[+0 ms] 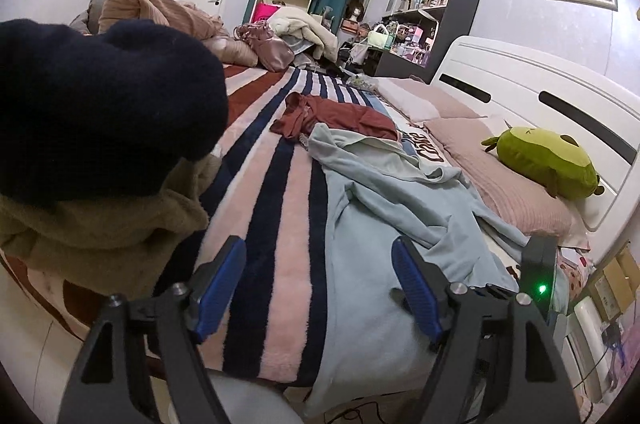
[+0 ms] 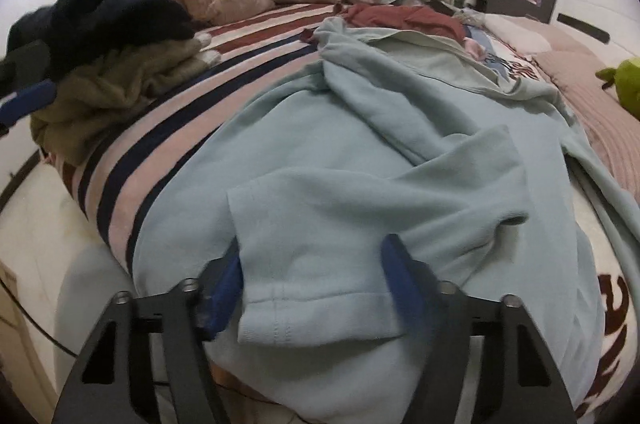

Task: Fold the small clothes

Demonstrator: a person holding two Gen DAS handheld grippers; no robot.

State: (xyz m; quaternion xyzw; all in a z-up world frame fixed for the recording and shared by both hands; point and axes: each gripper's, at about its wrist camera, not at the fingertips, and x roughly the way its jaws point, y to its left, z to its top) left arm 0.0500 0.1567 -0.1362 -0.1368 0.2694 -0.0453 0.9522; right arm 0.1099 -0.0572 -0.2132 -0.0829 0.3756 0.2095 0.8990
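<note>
While my left gripper (image 1: pixel 320 288) hangs open and empty, my right gripper (image 2: pixel 312 284) straddles the pale blue top's (image 2: pixel 360 163) sleeve cuff (image 2: pixel 312 304) at six o'clock; grip unclear.

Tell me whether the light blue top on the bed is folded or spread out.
Spread out, not folded: the light blue top lies rumpled across the striped blanket, one sleeve flopped over its body.

Green plush toy (image 1: pixel 546 161) rests against white headboard (image 1: pixel 532 103).
</note>
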